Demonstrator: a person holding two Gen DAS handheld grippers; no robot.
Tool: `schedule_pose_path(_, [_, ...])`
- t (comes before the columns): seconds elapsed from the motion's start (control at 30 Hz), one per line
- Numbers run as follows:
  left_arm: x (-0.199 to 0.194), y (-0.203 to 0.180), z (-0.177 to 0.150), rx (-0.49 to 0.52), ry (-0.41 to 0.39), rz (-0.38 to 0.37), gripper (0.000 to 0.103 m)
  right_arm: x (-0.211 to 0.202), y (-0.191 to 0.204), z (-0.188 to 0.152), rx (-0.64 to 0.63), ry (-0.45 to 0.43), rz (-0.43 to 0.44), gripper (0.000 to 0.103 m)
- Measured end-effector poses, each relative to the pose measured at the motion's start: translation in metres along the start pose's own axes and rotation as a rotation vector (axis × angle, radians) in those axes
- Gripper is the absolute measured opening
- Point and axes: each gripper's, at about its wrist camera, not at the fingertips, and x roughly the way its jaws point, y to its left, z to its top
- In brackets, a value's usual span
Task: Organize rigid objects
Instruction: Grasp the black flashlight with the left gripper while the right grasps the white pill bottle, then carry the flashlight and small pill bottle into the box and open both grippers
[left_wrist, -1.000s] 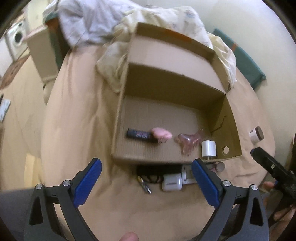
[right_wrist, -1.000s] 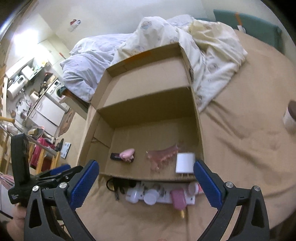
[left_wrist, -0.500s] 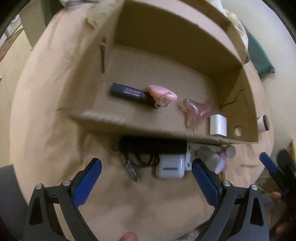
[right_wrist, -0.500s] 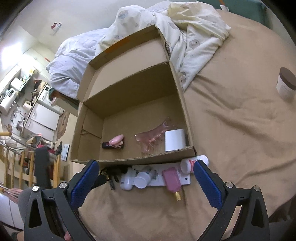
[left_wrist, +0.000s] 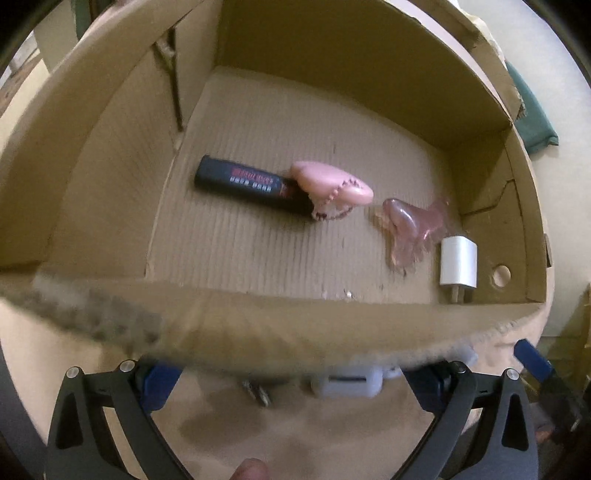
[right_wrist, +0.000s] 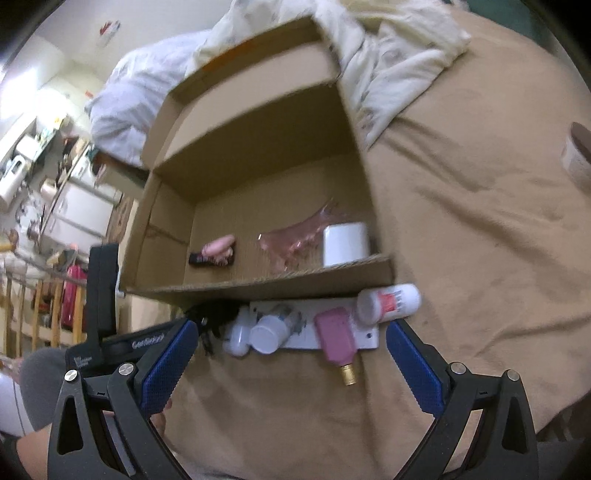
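Lying between and ahead of the open, empty right gripper (right_wrist: 288, 360): white case (right_wrist: 236, 334), cap (right_wrist: 266, 334), pink bottle (right_wrist: 337, 338), white tube (right_wrist: 389, 301). Box (left_wrist: 258, 317) is holding a black tube (left_wrist: 240, 181), pink case (left_wrist: 328, 182), clear clip (left_wrist: 410, 225), charger (left_wrist: 458, 267). Left gripper (left_wrist: 295, 380), also open, is hovering at the box's near wall, which is hiding most loose items.
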Motion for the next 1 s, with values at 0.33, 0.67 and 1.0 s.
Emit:
schedule_pose_path(0.33, [-0.005, -0.009, -0.003, 0.053, -0.020, 0.013, 0.086, 0.042, 0.034, -0.005, -0.179, 0.099, -0.082, 0.060])
schedule_pose_path(0.67, [-0.069, -0.017, -0.021, 0.192, -0.081, 0.172, 0.086, 0.064, 0.058, -0.004, -0.291, 0.131, -0.124, 0.030])
schedule_pose_path(1.0, [-0.140, -0.021, -0.035, 0.313, -0.226, 0.209, 0.086, 0.013, 0.063, -0.008, -0.253, 0.042, 0.030, 0.029])
